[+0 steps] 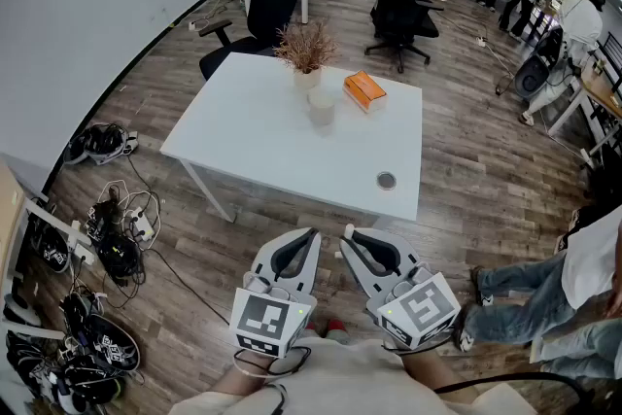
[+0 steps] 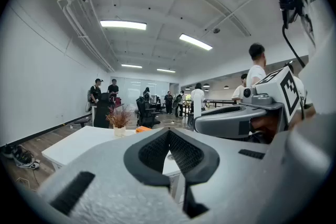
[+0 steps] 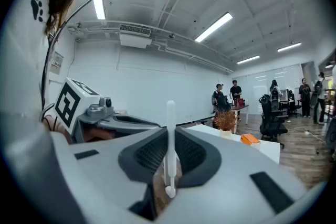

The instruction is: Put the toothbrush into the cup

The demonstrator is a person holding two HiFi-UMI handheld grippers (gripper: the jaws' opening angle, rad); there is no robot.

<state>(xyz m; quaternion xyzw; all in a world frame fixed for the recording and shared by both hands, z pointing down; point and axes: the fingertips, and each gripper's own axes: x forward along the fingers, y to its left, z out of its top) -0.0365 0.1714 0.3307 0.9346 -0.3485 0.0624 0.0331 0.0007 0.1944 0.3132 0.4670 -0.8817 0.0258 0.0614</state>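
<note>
A thin white toothbrush stands upright between the pads of my right gripper, which is shut on it. In the head view its tip pokes out of the right gripper, low and close to my body. Beside it my left gripper is shut on nothing, its pads meeting. The pale cup stands on the white table, in front of a potted dried plant. Both grippers are short of the table's near edge, well away from the cup.
An orange box lies right of the cup, and a small round dark disc sits near the table's front right. Cables and bags clutter the floor at left. A seated person's legs are at right. Office chairs stand behind the table.
</note>
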